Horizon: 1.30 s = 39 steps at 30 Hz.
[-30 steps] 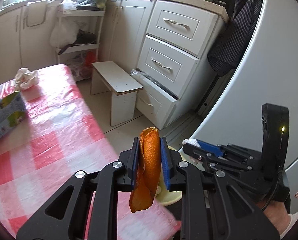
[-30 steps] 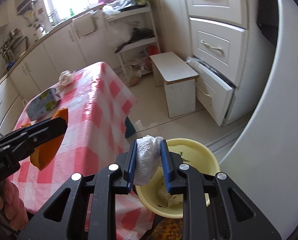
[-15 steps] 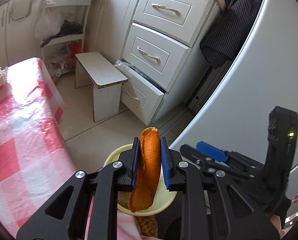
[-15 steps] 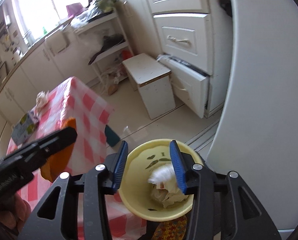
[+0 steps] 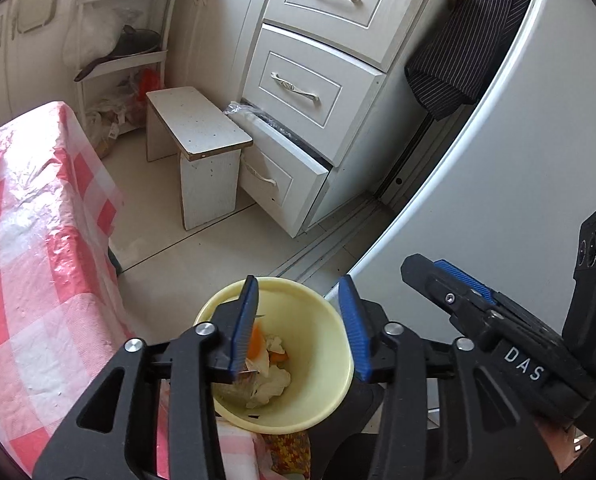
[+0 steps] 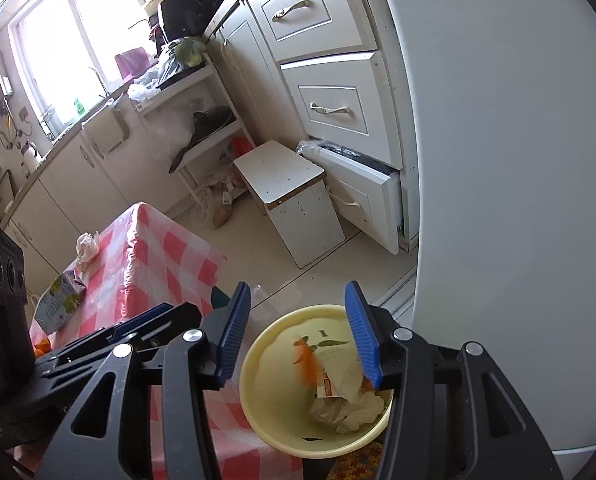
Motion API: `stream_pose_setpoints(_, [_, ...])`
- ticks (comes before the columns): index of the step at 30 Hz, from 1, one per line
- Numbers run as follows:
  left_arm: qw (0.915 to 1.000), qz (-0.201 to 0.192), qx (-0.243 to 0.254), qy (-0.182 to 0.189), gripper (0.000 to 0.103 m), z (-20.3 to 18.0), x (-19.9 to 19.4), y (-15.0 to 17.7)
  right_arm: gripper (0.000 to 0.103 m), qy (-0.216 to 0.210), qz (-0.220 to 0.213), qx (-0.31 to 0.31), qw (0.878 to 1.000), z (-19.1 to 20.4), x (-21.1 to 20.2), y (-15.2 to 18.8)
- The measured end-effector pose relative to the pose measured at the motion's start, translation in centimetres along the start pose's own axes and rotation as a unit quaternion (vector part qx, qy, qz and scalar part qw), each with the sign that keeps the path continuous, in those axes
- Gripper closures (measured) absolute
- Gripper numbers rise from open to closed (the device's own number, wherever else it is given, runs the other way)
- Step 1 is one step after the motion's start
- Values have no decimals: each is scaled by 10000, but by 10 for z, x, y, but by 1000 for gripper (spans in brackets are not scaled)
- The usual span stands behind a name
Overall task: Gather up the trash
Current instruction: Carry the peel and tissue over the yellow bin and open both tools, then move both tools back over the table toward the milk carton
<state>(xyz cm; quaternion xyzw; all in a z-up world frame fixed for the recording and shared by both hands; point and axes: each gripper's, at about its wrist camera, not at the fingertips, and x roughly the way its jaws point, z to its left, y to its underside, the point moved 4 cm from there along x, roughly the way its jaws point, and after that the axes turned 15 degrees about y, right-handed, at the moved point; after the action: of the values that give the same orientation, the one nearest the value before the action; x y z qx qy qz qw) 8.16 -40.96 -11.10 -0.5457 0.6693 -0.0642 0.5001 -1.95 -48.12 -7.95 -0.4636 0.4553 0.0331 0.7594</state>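
A smooth, curved white fridge [image 5: 498, 184] fills the right side, with a dark pinstriped cloth [image 5: 462, 52] hanging at its upper edge. Beside it stand cream panelled drawers [image 5: 310, 84] with curved metal handles; the lowest drawer is pulled partly out. A table [image 5: 30, 248] under a glossy red-and-white checked plastic cover takes the left side; a crumpled pale wad [image 6: 87, 245] and a printed carton [image 6: 60, 303] lie on it, well apart from the bin. On the pale tiled floor sits a low white stool [image 5: 196, 140] with a flat speckled top and chipped edge.

Below both tools is a round, pale yellow plastic bin [image 5: 322, 376], smooth-walled and tapering downward, just beside the table's edge. Crumpled white paper [image 5: 272, 380] lies inside it with a printed wrapper. The orange peel [image 5: 256, 346], thin and curved, is in the bin; in the right wrist view it shows as an orange blur [image 6: 308, 362] against the inner wall, so whether it has settled cannot be told.

The left gripper [image 5: 298, 324] hangs over the bin's mouth, its ribbed blue pads spread apart and widening, nothing between them. The right gripper [image 6: 298, 330] is likewise spread and widening above the bin, empty, its black frame just beside the left one.
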Motion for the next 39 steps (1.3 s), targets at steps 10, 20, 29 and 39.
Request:
stream_pose_setpoints(10, [9985,-173,198,-470,41,1,-36,4,46,-179,-52,-218,9996,17,-6,2])
stream_pose_setpoints(20, [9939,-528,41,-963,32,34,-116,18,41,-493,-120,-1132,9923,66,-24,21])
stream_pose_setpoints(29, [9862,-908,-52,-1381,26,62,-193,37,36,-964,-459,-2427,9642,128,-63,54])
stream_pose_setpoints(39, [9721,-1167,-215,-2024,22,121,-273,51,34,-1127,-386,-3005,9463,154,-77,89])
